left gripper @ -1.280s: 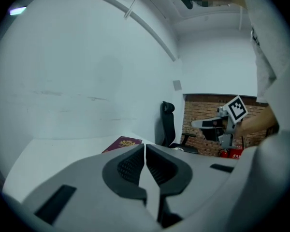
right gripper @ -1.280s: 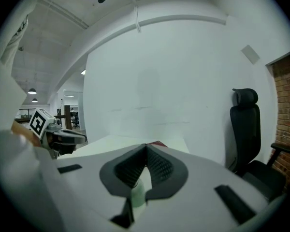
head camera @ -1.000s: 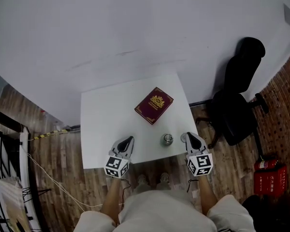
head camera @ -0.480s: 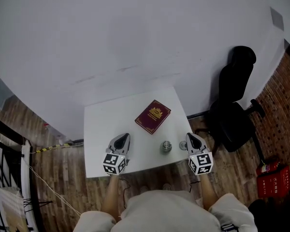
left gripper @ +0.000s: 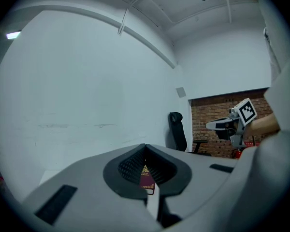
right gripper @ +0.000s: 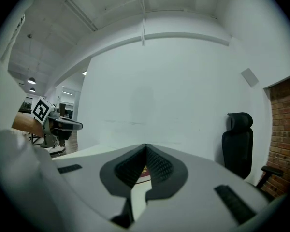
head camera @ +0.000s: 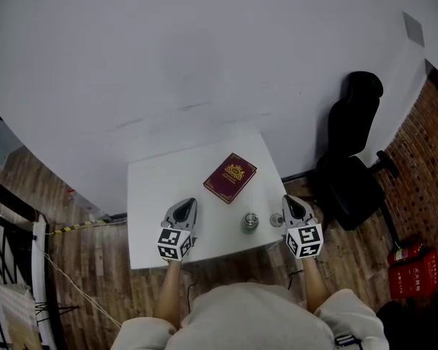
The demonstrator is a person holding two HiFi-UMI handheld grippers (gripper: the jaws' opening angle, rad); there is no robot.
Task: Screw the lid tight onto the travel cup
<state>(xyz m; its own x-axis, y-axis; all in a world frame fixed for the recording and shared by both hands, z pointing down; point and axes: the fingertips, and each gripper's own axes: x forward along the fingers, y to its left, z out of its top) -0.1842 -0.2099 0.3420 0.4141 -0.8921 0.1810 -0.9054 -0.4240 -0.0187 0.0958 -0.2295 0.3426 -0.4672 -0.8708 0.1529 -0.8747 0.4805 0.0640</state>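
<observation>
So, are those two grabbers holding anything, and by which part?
Nothing is held: the left gripper and right gripper both have jaws shut on nothing, and the travel cup stands free on the table.

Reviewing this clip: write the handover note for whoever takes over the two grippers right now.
Left gripper: jaws shut, empty, over the table's near edge.
Right gripper: jaws shut, empty, at the table's near right corner.
Travel cup: upright on the white table, between the grippers, nearer the right one. A small round piece, probably the lid, lies just right of it.
Maroon book: behind the cup, not part of the job.
Done: nothing; the lid looks off the cup.
Left: hold cup, fit lid, screw tight.
</observation>
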